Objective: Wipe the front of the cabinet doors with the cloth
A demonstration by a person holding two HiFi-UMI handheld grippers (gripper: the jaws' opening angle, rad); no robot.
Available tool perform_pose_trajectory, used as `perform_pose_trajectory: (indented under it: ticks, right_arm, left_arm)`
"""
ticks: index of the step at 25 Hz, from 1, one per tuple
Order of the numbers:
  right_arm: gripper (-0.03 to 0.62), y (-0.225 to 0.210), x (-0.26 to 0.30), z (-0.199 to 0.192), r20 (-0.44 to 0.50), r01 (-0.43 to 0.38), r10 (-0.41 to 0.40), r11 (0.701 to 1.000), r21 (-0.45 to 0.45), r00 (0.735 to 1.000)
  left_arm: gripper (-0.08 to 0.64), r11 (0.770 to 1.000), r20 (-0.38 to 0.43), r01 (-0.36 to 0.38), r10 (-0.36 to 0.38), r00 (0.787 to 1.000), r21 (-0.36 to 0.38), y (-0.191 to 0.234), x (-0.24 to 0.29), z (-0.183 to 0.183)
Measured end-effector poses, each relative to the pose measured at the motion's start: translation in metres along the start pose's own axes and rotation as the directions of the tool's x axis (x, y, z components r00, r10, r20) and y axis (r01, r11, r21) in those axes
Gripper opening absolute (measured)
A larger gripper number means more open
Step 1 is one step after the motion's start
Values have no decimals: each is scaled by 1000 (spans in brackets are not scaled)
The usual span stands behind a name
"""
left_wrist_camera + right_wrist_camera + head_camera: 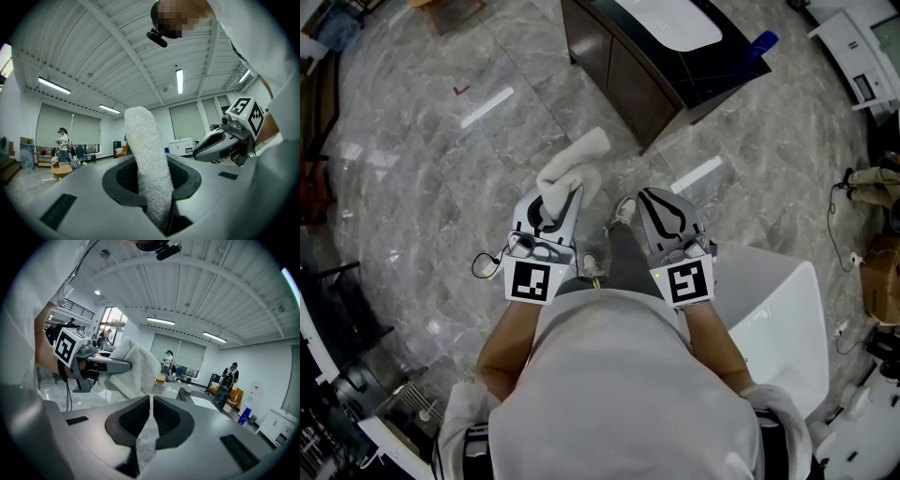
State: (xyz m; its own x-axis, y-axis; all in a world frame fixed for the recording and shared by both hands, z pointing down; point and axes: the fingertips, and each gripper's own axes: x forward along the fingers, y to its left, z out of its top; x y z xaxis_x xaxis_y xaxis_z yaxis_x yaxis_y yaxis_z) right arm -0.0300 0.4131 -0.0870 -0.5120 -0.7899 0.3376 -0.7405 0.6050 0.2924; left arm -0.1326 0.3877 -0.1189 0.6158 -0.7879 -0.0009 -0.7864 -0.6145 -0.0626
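A white terry cloth (573, 165) sticks up out of my left gripper (559, 202), which is shut on its lower end. In the left gripper view the cloth (146, 154) stands pinched between the dark pads, at the left gripper (153, 190). My right gripper (662, 201) is held beside it, shut with nothing in it; in its own view the right gripper (150, 420) shows only a thin slit between the pads. The dark brown cabinet (619, 61), with a black top and a white basin, stands ahead across the marble floor, apart from both grippers.
A white tub-like fixture (783, 323) sits close at my right. A blue object (762, 41) lies on the cabinet top. A white unit (861, 58) and cables (839, 216) are at the far right. Dark racks (337, 375) line the left. People stand far off (229, 376).
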Motion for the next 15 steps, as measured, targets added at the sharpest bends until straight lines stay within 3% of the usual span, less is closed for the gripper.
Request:
perform_pose_trajectory:
  ticks: [8,15]
  right_arm:
    - [51,-92,87,-13,17,-65,65,998,2,998]
    - [51,-174,149,-29,46,-121,120,993,2,992]
  left_arm:
    - [110,998,-56,-54,55,997,15,46,108,-11]
    - [110,991,-87,-97,105,991,89,71,202,-14]
